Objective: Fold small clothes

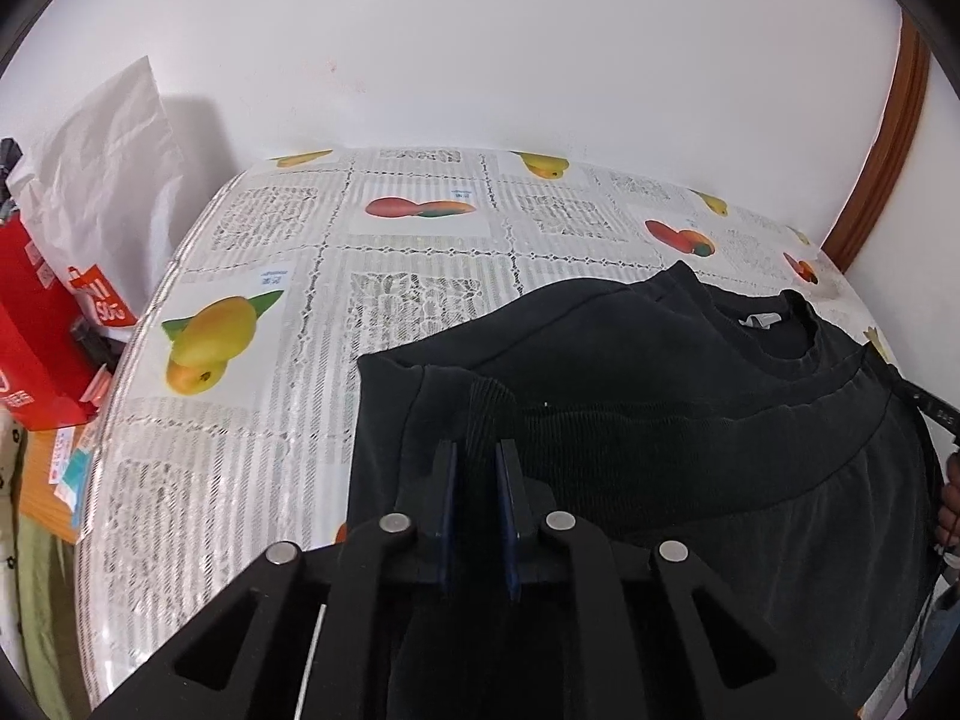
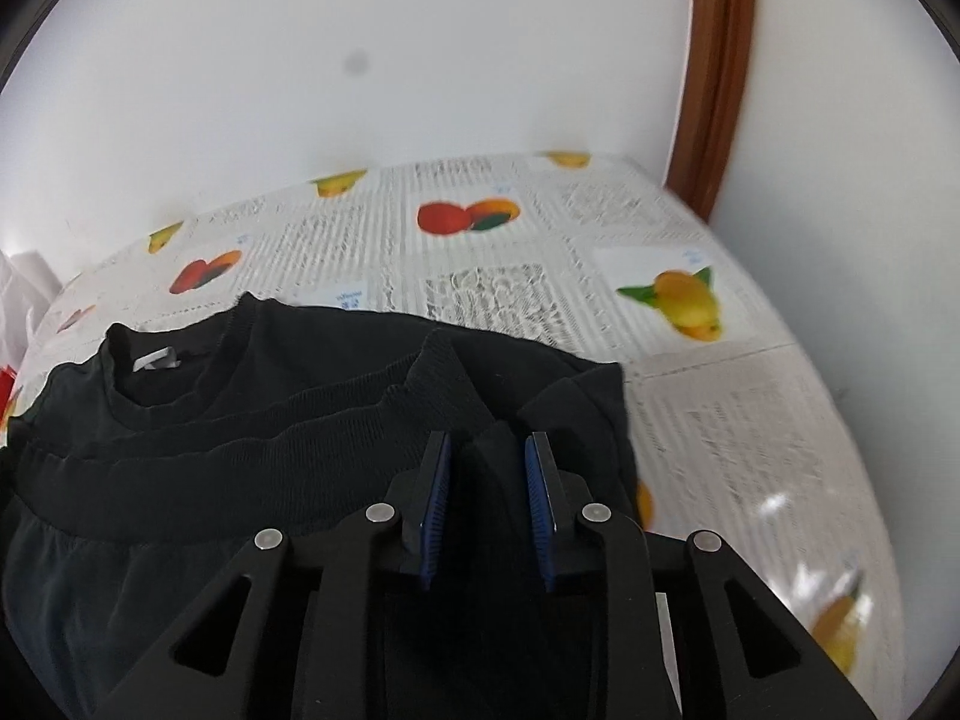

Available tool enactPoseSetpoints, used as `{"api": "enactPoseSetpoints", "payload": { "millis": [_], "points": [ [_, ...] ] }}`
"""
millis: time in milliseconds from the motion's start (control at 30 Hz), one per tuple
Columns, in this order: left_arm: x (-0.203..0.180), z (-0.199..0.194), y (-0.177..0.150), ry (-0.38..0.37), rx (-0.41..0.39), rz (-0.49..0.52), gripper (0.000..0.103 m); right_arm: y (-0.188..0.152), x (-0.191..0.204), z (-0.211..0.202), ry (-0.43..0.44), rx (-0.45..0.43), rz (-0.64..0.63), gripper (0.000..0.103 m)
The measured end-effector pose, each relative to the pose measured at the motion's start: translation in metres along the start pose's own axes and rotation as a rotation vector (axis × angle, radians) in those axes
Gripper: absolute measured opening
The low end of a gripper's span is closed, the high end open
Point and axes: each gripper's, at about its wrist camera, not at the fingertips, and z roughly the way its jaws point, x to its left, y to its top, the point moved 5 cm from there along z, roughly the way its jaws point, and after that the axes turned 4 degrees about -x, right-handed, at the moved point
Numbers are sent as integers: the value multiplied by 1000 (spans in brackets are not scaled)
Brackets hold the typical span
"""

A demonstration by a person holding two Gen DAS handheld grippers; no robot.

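A small black sweatshirt point(image 1: 630, 360) lies on the table with its collar and white label toward the far wall. Its ribbed hem is lifted and carried up over the body. My left gripper point(image 1: 477, 450) is shut on the hem's left corner. My right gripper point(image 2: 487, 441) is shut on the hem's right corner, with black cloth point(image 2: 492, 468) bunched between the blue pads. The sweatshirt also shows in the right wrist view point(image 2: 270, 384). The right gripper's tip point(image 1: 927, 405) shows at the right edge of the left wrist view.
The table point(image 1: 270, 420) has a tablecloth printed with fruit and lace. It stands against a white wall. A red bag point(image 1: 36, 354) and a white bag point(image 1: 102, 168) stand off the left edge. A brown door frame point(image 2: 714, 60) stands at the far right.
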Motion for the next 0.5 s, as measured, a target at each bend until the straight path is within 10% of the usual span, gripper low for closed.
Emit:
{"api": "enactPoseSetpoints", "payload": {
  "millis": [500],
  "points": [
    [37,-79,-51,-23,-42,-84,49,-46,147,-109,203,-77,-147,51]
  ]
}}
